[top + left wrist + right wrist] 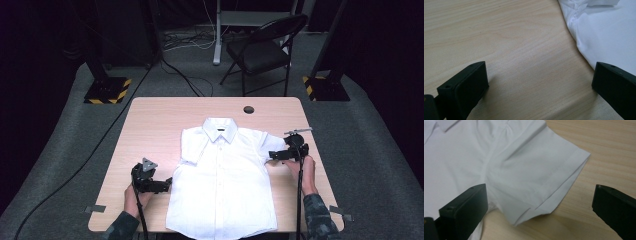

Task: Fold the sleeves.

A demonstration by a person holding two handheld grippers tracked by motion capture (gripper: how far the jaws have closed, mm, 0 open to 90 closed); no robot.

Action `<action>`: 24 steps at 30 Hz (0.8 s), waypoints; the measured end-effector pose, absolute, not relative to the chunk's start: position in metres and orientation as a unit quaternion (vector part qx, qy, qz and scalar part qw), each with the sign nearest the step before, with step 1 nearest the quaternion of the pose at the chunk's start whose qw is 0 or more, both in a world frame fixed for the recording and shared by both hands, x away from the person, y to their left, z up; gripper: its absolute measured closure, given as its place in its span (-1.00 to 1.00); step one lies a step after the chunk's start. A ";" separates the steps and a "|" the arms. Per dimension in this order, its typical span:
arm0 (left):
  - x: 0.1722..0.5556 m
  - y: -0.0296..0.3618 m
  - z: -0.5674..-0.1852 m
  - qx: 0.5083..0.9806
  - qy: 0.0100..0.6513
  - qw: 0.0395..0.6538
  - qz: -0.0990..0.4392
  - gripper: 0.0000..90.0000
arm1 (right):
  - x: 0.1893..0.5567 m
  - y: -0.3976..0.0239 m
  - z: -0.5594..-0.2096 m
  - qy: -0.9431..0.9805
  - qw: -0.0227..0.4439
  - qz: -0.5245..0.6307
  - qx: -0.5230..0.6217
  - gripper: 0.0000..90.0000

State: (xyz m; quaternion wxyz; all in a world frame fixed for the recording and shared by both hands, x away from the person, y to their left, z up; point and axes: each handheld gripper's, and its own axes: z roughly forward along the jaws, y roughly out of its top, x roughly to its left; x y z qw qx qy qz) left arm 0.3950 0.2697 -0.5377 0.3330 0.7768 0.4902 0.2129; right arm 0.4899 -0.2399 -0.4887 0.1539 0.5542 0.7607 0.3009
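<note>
White shirt point(222, 185) lies flat on table point(150, 115): light, soft, floppy, probably bunches easily. Left gripper point(167, 184) & right gripper point(270, 154) both spread, empty. Pinch sleeve point(554, 170) hem/side seam.

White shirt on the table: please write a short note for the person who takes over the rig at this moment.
Left gripper: open, at the white shirt's side edge, holding nothing.
Right gripper: open, jaws either side of the sleeve, not closed on it.
The shirt lies flat, front up, collar toward the far side of the wooden table.
Done: the shirt is spread out; no fold has been made.
Left: probably grip the sleeve and side, then fold.
</note>
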 end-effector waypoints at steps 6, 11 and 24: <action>0.395 0.270 -0.538 0.777 0.490 0.333 0.213 -1.00 | 0.506 -0.238 -0.490 0.758 0.149 0.284 0.568 -1.00; 0.395 0.270 -0.538 0.778 0.489 0.332 0.213 -1.00 | 0.515 -0.237 -0.493 0.756 0.142 0.274 0.578 -1.00; 0.395 0.270 -0.538 0.778 0.489 0.332 0.212 -1.00 | 0.526 -0.238 -0.503 0.754 0.137 0.245 0.594 -0.52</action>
